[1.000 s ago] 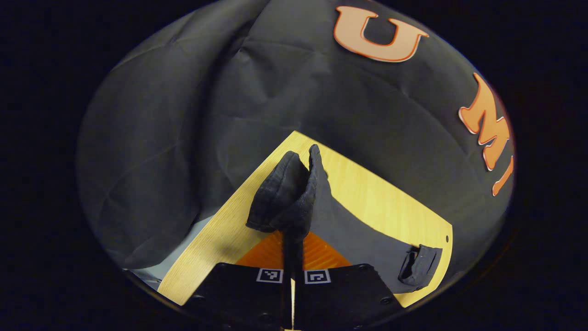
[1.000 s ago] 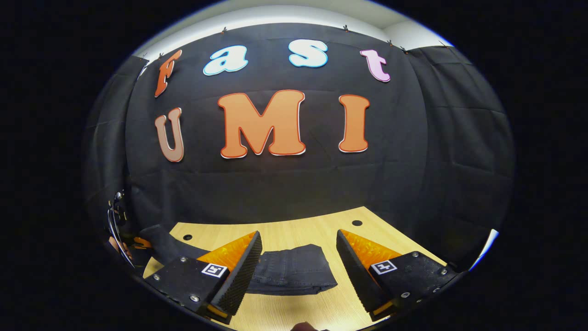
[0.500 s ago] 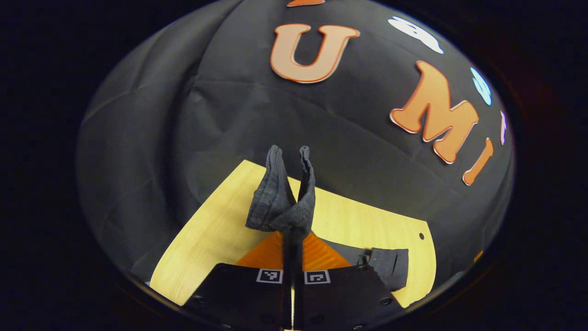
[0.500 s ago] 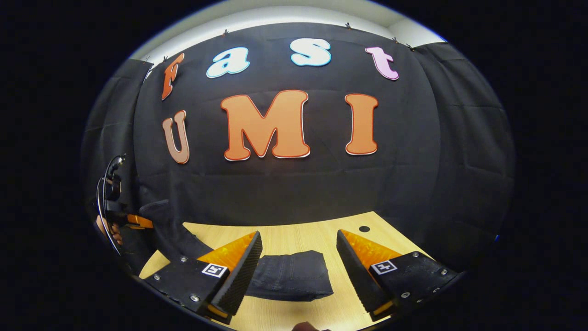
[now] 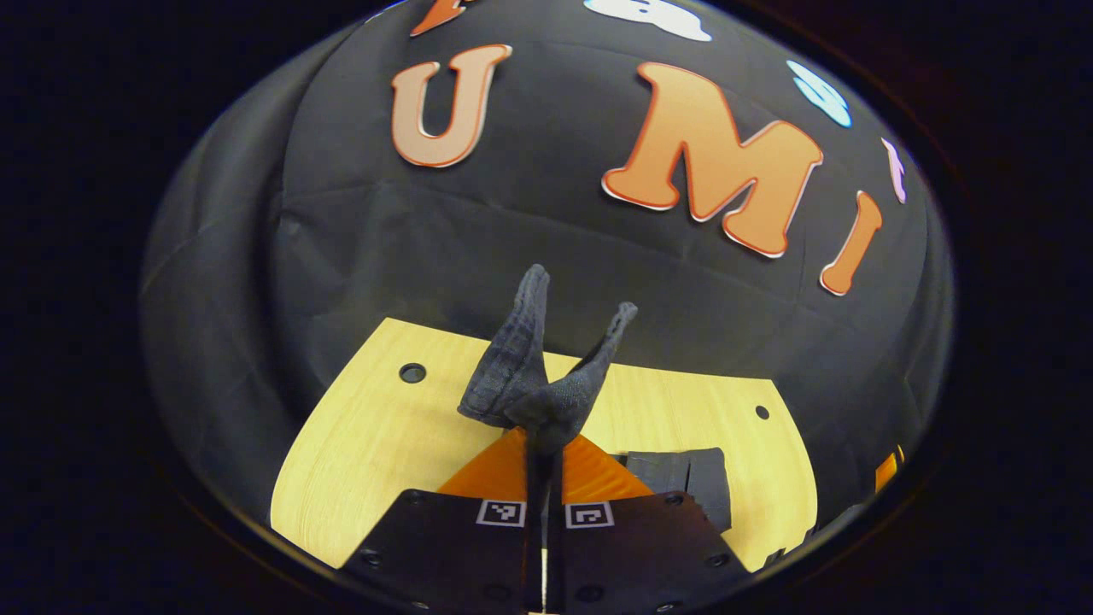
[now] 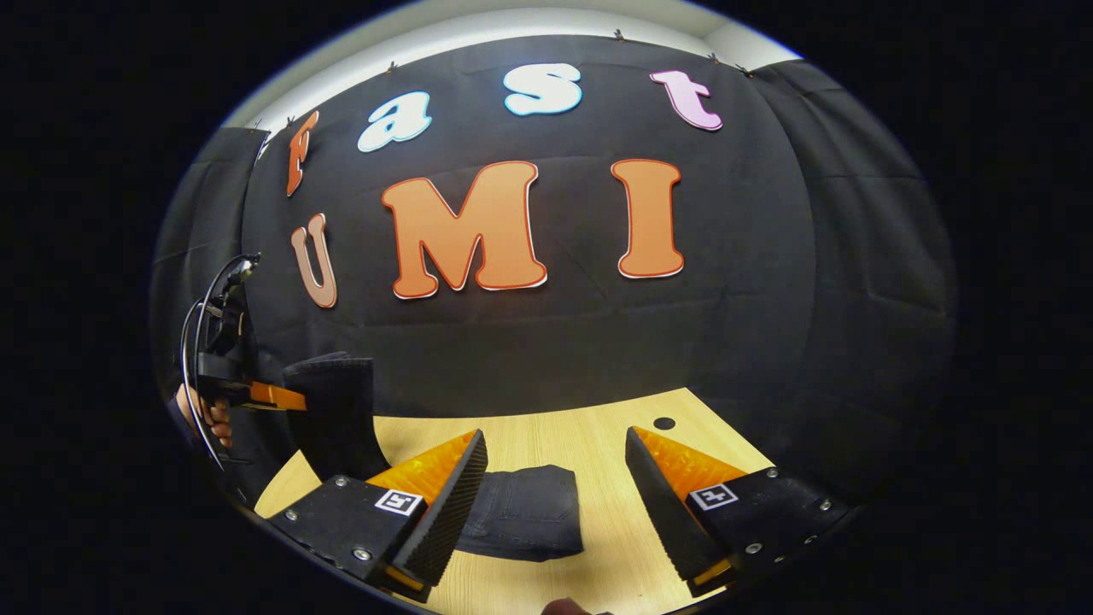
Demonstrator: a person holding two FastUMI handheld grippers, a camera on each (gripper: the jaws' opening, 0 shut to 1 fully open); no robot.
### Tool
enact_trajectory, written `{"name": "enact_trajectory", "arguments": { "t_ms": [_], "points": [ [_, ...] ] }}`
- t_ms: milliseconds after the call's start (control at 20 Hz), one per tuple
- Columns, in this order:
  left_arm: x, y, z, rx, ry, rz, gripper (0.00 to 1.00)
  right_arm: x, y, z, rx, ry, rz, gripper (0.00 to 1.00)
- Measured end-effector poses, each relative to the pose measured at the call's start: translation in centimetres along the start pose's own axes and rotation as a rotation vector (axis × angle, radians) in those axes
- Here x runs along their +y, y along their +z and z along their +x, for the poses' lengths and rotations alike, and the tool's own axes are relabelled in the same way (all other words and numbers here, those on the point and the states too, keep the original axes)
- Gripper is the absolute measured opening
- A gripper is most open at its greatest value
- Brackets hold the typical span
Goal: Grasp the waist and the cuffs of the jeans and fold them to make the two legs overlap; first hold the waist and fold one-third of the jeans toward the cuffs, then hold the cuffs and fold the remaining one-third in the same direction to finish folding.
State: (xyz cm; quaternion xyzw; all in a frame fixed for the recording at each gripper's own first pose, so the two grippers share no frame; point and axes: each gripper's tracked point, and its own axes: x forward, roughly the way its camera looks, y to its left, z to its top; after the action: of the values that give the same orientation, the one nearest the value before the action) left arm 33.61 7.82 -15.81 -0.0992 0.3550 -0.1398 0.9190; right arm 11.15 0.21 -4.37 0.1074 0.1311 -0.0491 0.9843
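two grippers are in your hands. your left gripper [image 5: 544, 444] is clenched on the cuffs [image 5: 534, 376] of the dark grey denim jeans [image 6: 521, 512], both fingers pressed tight on the cloth, with two cuff ends flaring upward above the tips. in the right gripper view that gripper sits at the far left, held by your hand [image 6: 209, 418], with a trouser leg hanging from it down to the light wooden tabletop [image 6: 589, 444]. the folded part of the jeans lies flat on the tabletop. your right gripper [image 6: 555, 495] is released, fingers spread wide, hovering above the folded part without touching it.
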Motion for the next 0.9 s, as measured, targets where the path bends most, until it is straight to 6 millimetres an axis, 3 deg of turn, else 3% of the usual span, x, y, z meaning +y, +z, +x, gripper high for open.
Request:
{"name": "enact_trajectory", "arguments": {
  "t_ms": [200,450,550,750,900],
  "points": [
    [-5.2,-1.1,1.9,0.039,-0.006,0.055,0.02,-2.5,-0.7,0.6,0.02,0.018,0.01,0.98],
    [-12.4,-4.6,4.0,0.107,-0.039,0.135,0.05,-5.6,-1.7,1.4,0.052,0.027,0.026,0.98],
    [-14.2,-5.2,5.0,0.128,-0.034,0.18,0.03,-6.9,-1.7,1.7,0.056,0.025,0.034,0.98],
    [-15.2,-4.3,6.5,0.117,0.007,0.187,0.03,-8.4,-2.0,2.1,0.063,0.02,0.056,0.98],
    [-14.6,-3.7,6.5,0.102,0.035,0.139,0.02,-8.9,-2.2,1.8,0.061,0.024,0.063,0.98]
  ]
}}
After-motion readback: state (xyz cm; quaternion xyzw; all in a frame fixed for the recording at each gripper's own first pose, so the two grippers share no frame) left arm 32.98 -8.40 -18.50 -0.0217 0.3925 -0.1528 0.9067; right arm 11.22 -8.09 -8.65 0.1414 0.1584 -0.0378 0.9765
